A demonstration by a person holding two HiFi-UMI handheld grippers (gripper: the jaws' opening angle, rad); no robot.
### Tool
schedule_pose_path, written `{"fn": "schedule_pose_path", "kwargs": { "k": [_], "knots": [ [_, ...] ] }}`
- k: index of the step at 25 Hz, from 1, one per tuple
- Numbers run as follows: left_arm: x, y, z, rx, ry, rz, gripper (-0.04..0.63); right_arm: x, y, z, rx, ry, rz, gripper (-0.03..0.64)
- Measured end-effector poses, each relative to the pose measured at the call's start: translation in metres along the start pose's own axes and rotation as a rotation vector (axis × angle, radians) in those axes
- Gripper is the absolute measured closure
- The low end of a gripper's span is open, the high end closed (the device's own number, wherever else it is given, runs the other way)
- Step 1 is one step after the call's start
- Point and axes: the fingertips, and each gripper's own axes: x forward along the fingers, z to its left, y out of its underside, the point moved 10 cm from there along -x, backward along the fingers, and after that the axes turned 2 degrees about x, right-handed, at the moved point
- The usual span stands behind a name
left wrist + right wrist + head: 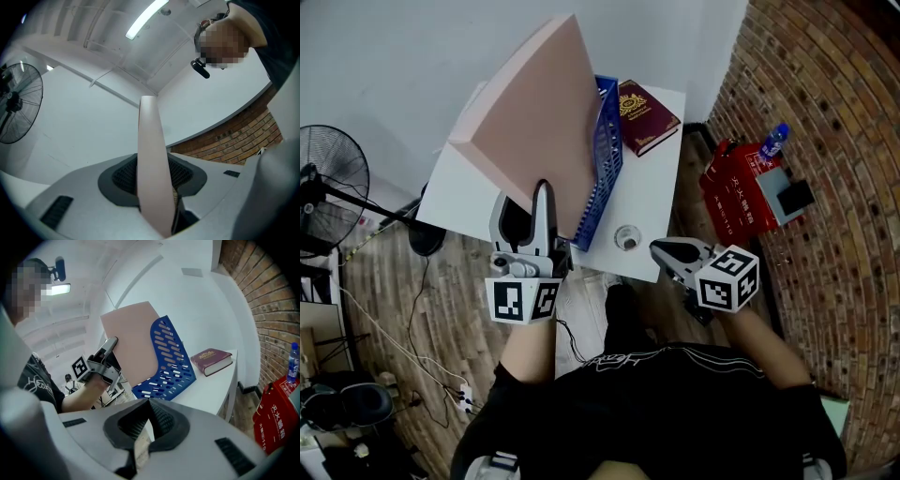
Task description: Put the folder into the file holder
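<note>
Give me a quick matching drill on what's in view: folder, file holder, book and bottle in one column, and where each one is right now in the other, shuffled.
Things
1. folder
2. file holder
3. book
4. bottle

Places
A. lying flat at the far corner of the table
B. off the table, at the red box
C. gripped in the left claw
D. standing on the table, between the folder and the book

Pairs: 1-C, 2-D, 3-A, 4-B
</note>
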Motion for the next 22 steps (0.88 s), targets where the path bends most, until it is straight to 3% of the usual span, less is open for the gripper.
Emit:
{"fn": "schedule_pose_path", "kwargs": {
  "k": [22],
  "knots": [
    [-0.004, 0.009, 0.001, 0.009, -0.012, -0.119, 0.407, -0.001, 0.019, -0.013, 0.013, 0.034, 0.072, 0.617]
  ]
}}
